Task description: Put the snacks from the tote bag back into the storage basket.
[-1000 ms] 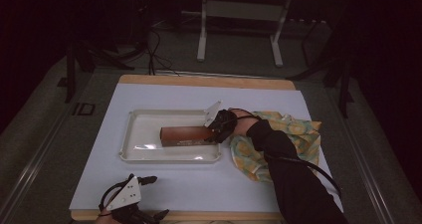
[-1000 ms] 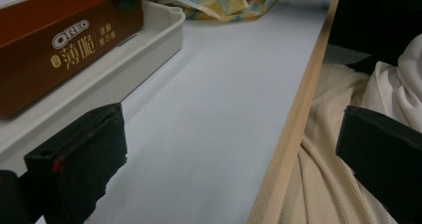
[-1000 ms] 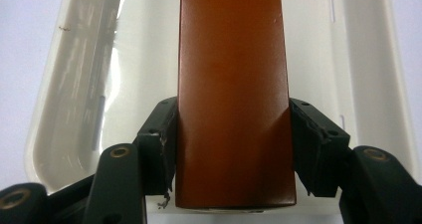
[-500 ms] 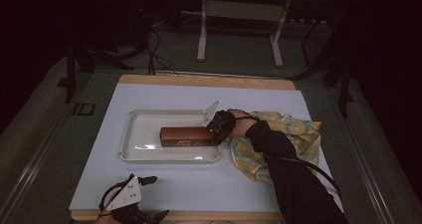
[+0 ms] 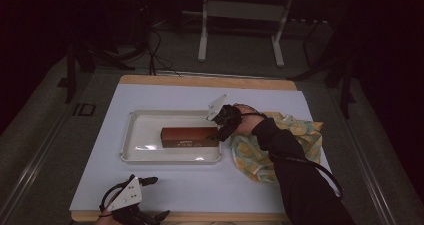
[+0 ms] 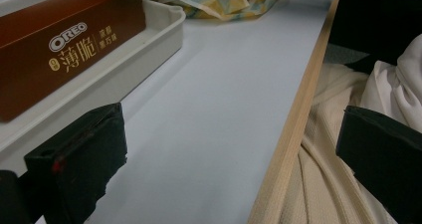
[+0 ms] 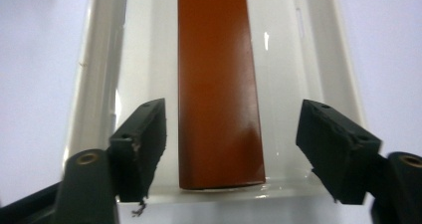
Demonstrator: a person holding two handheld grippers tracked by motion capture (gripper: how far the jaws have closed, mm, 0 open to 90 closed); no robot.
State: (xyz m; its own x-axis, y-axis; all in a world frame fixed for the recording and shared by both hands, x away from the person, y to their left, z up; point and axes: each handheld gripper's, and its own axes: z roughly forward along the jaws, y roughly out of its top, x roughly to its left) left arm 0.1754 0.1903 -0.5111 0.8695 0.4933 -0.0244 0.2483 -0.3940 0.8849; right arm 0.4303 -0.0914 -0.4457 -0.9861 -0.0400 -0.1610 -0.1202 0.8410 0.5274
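1. The brown Oreo box (image 5: 190, 136) lies flat in the white tray (image 5: 135, 135), its long side running along the tray and its near end close to the tray's right wall. Judging by that, the placing itself looks done.

2. The right gripper (image 5: 218, 133) sits at the box's right end. In the right gripper view its jaws have just been opening: they stand apart on either side of the Oreo box (image 7: 219, 84), with a gap between each pad and the cardboard, so nothing is gripped.

3. What seems left is to draw the right gripper back clear of the tray (image 7: 99, 59) without nudging the box.

4. The left gripper (image 5: 150, 182) rests at the near left corner of the worktop (image 5: 175, 185), well apart from the tray. In the left gripper view its jaws stand wide open and empty, over the worktop's wooden edge (image 6: 293, 124).

5. A yellow and green patterned cloth (image 5: 300, 135) lies crumpled just beside the tray's right wall, under the person's right forearm (image 5: 295, 175). It lies in the line of a straight pull-back, so the gripper or its trailing cable could drag it.

6. The rest of the worktop around the tray is bare; beyond it stands a dim table frame (image 5: 240, 30).
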